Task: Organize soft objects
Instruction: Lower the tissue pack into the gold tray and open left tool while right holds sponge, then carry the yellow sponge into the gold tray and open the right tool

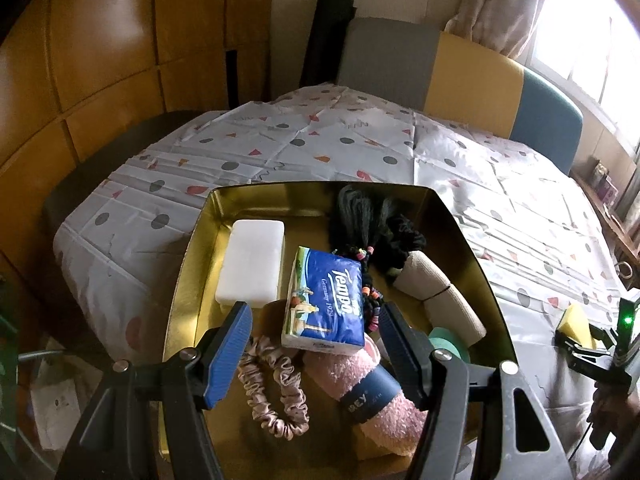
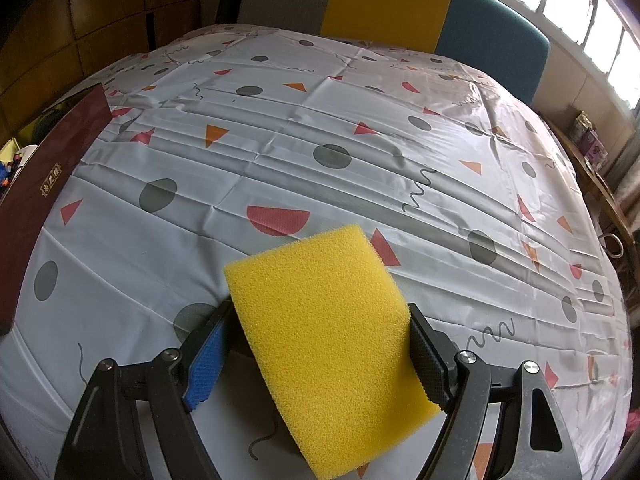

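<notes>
My left gripper (image 1: 314, 320) is open above a gold-lined box (image 1: 188, 264). Inside lie a white sponge block (image 1: 252, 260), a blue Tempo tissue pack (image 1: 326, 304), a pink scrunchie (image 1: 272, 392), a rolled pink towel (image 1: 376, 392), a beige bandage roll (image 1: 436, 292), a black tassel with beads (image 1: 360, 216) and a green tape roll (image 1: 448, 340). The tissue pack lies between my open fingers. My right gripper (image 2: 320, 340) is shut on a yellow sponge (image 2: 328, 340), held above the tablecloth. It also shows at the right in the left wrist view (image 1: 576, 320).
A patterned white tablecloth (image 2: 320, 140) covers the table. The dark red outer wall of the box (image 2: 44, 176) stands at the left of the right wrist view. A grey, yellow and teal chair back (image 1: 460, 76) stands behind the table. Wooden cabinets fill the left.
</notes>
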